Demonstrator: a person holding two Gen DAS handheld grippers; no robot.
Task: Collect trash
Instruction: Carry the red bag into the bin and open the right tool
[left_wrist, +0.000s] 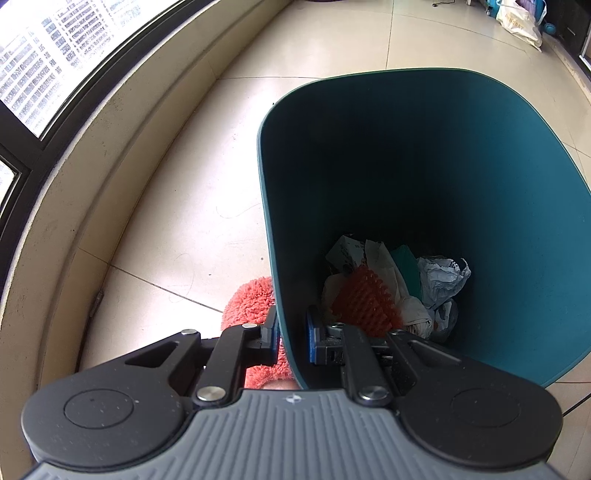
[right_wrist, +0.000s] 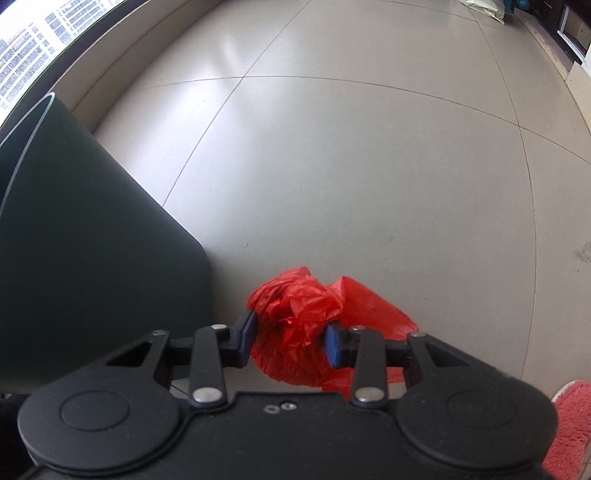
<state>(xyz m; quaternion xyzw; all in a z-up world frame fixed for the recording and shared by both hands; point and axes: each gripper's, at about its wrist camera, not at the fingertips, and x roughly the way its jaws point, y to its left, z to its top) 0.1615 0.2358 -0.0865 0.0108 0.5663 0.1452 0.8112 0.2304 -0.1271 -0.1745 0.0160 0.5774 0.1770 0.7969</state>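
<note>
Inside teal bin (left_wrist: 480, 155): crumpled paper (left_wrist: 373, 258), red mesh (left_wrist: 360, 299), plastic bag (left_wrist: 443, 280).

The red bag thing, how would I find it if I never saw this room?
Look for the tall dark green trash bin standing on the pale tiled floor. Just to its right, the right gripper has its blue pads closed on the red plastic bag. It is crumpled, thin and shiny, unlike the fuzzy pink slipper nearby.
</note>
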